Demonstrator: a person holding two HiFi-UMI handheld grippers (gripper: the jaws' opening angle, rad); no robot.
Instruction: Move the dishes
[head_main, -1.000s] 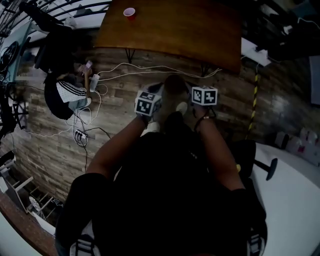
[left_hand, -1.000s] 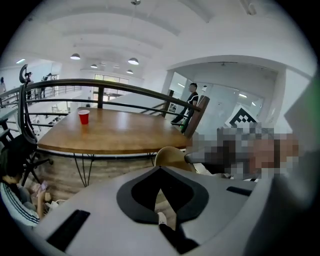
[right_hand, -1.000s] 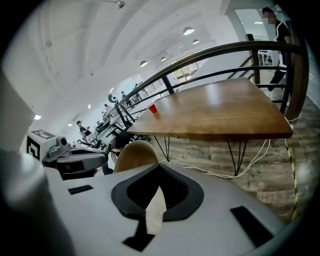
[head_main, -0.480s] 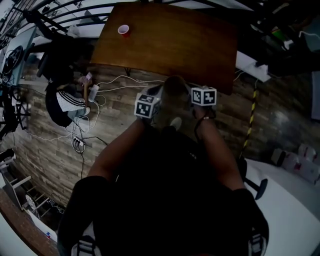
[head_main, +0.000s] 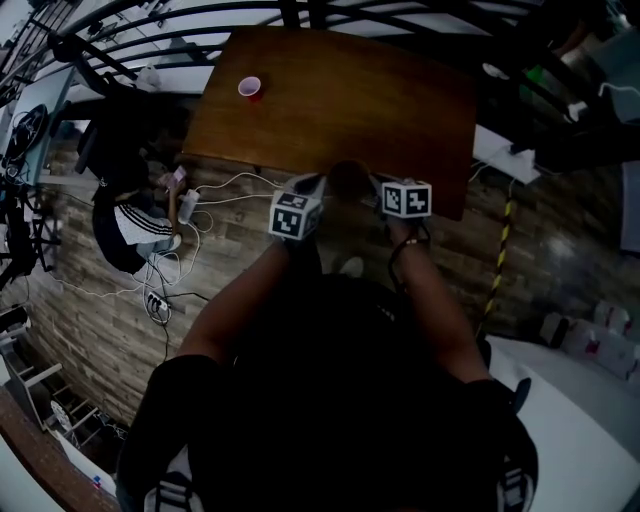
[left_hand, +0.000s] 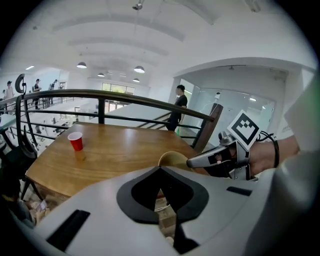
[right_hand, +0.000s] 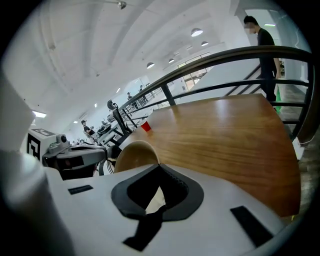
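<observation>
While hanging just at the near edge of the wooden table (head_main: 340, 100), held from two sides: tan bowl (head_main: 349, 180). Pinched narrow on its left rim with the left gripper (head_main: 316, 184), on its right rim with the right gripper (head_main: 378, 184). Well apart, on the table's far left corner, an upright red cup (head_main: 249, 87).

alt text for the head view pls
Seen from above, a person holds a tan bowl between the left gripper and right gripper by the near edge of a wooden table. A red cup stands near its left edge; another person sits at the left.
</observation>
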